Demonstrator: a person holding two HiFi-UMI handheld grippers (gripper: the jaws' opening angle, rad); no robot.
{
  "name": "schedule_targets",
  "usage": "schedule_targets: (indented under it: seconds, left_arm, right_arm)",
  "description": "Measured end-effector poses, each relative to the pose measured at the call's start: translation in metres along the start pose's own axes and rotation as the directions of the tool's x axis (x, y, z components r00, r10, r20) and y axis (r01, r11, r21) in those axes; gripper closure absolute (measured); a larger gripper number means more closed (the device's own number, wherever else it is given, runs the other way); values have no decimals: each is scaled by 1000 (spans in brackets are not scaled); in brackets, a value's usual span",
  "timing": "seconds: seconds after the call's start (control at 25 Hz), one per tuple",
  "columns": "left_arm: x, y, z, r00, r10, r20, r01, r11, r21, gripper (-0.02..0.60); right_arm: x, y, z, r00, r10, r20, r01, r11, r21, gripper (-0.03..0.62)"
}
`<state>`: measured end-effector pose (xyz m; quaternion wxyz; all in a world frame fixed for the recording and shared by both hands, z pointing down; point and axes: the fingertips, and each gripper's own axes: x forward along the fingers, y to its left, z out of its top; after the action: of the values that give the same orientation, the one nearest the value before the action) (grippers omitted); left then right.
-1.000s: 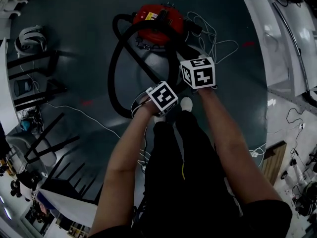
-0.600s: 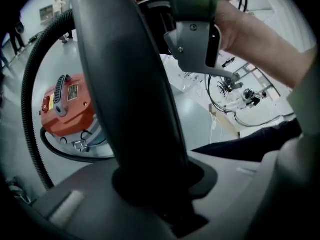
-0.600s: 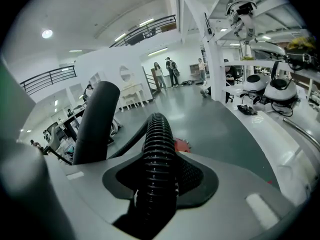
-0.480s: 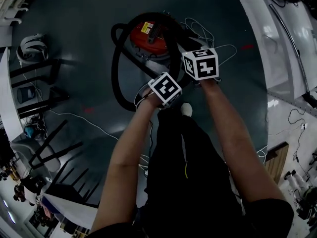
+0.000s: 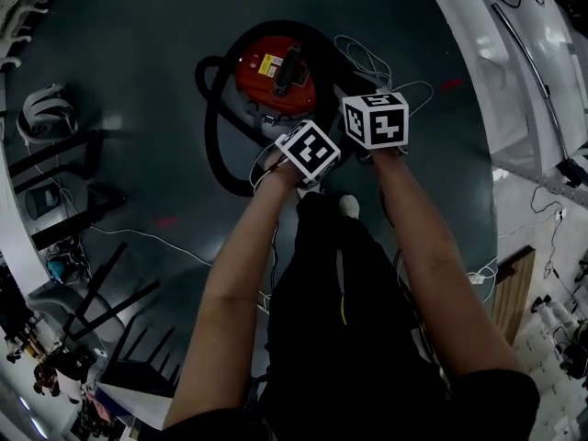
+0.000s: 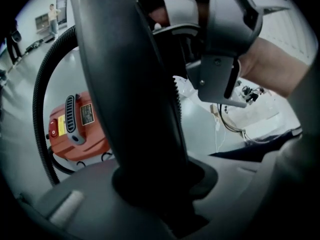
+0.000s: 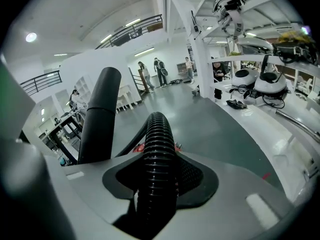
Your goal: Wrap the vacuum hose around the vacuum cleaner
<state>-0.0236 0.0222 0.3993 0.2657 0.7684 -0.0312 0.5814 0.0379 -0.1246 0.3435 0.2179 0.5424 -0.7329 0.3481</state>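
Grey floor — ribbed black hose, red vacuum

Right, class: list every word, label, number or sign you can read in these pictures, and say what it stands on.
No text is legible anywhere.
Vacuum cleaner: dark plate and yellow sticker beside its handle, both too blurred to read.
Left cube and right cube: black-and-white square patterns only, no letters.
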Motion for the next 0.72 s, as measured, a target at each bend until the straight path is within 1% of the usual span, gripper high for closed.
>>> schedule_targets:
  seconds: [0.16,0.32,0.44,0.52,0.6,0.72]
  left_arm:
    - [-5,23,3,1000,0,3,0,1000,3,485]
    - [-3,38,15,999,-4,36,4,1000,-12,485]
    - [5,43,28,998,-28,58,31,998,-45,485]
    - [6,53,41,996,-17,86,22,998,-59,483]
    - [7,64,49,995,-11,97,19,996,-82,483]
    - [10,74,68,989,-36,144,54,991,-124,483]
  right_arm:
    - [14,3,6,1000,-24,3,24,999,29,428]
    - [26,-1,12,999,-36,4,36,999,24,428]
    - [37,-11,13,1000,-29,-6,30,999,22,428]
    - [46,-17,17,1000,-24,-8,25,1000,20,428]
    - [56,-21,19,1000,-21,-15,22,999,24,428]
    - [69,-30,24,1000,-14,-28,14,1000,7,428]
